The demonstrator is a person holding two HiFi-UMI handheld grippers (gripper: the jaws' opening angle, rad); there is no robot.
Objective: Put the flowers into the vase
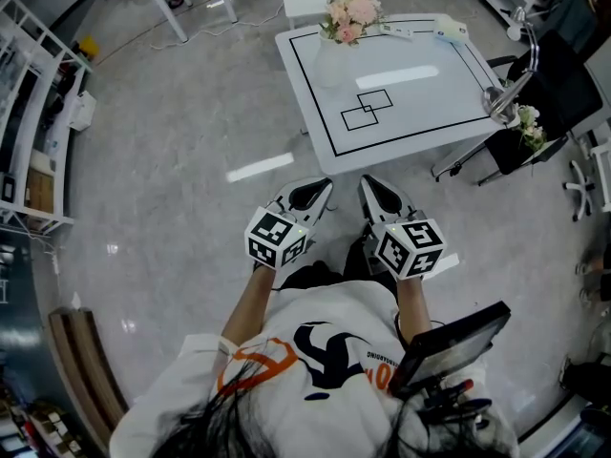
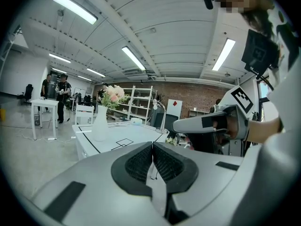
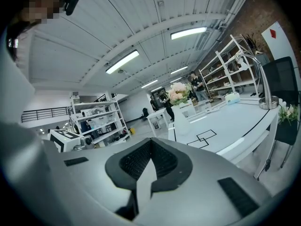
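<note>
The flowers [image 1: 349, 12], a pink and cream bunch, stand in the white vase [image 1: 331, 60] at the far left corner of the bench [image 1: 430, 93], so from here that part of the job looks done. Near the bench's middle, two overlapping black squares [image 1: 368, 108] are drawn inside a black border line. A desk lamp [image 1: 511, 84] sits at the bench's right edge. Just off that edge, low beside a dark chair [image 1: 563, 89], there's a smaller sprig of pale flowers [image 1: 528, 127]; I can't say whether it belongs to the task. The person stands on the floor off the bench's near edge, well apart from the vase, with both tools held close to the body. The left claw [image 2: 152, 149] is shut tight, pads together with nothing between them, and the right claw [image 3: 150, 147] is the same. I'd judge this a pause with no stem in hand. If another stem is meant to go in, the next move calls for stepping round to the bench's right side, opening a claw and taking the sprig by its stem.
</note>
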